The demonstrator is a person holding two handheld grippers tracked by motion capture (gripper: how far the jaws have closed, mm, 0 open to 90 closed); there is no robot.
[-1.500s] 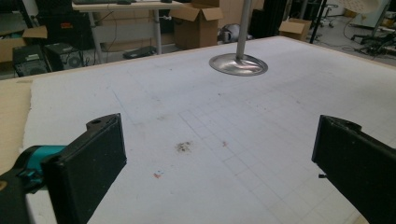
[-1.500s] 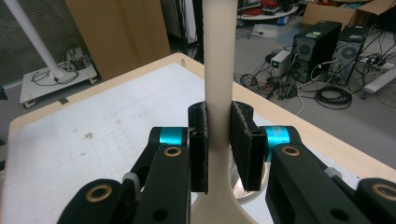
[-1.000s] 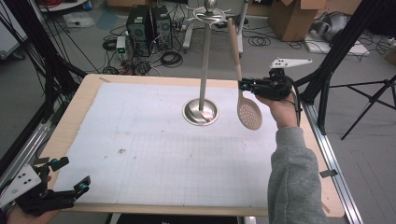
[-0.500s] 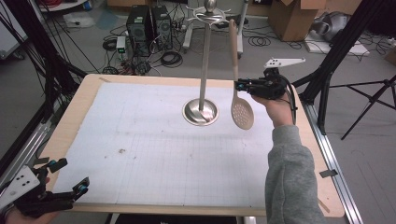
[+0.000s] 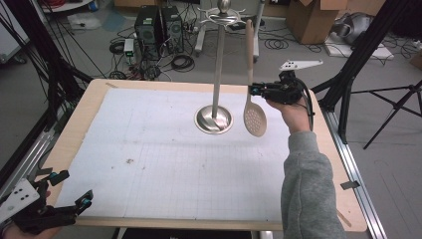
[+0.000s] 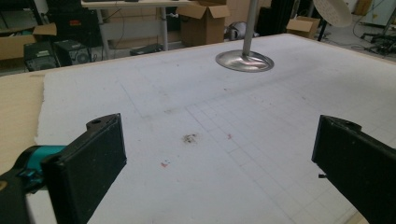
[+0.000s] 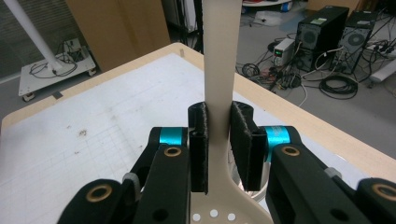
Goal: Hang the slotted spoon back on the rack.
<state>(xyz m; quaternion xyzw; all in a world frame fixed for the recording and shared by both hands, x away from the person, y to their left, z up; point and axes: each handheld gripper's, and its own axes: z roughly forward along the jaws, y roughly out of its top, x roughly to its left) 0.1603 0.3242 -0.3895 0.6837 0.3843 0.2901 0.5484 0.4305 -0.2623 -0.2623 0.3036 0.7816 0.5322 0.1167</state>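
The right gripper clamps its fingers on the handle of a slotted spoon, holding it upright above the worktop — perforated head down, just beside the metal stand, handle top up near the stand's hooks. At the near left corner the left gripper hangs over the white mat, its fingers spread wide and gripping nothing — the stand's base lies well ahead.
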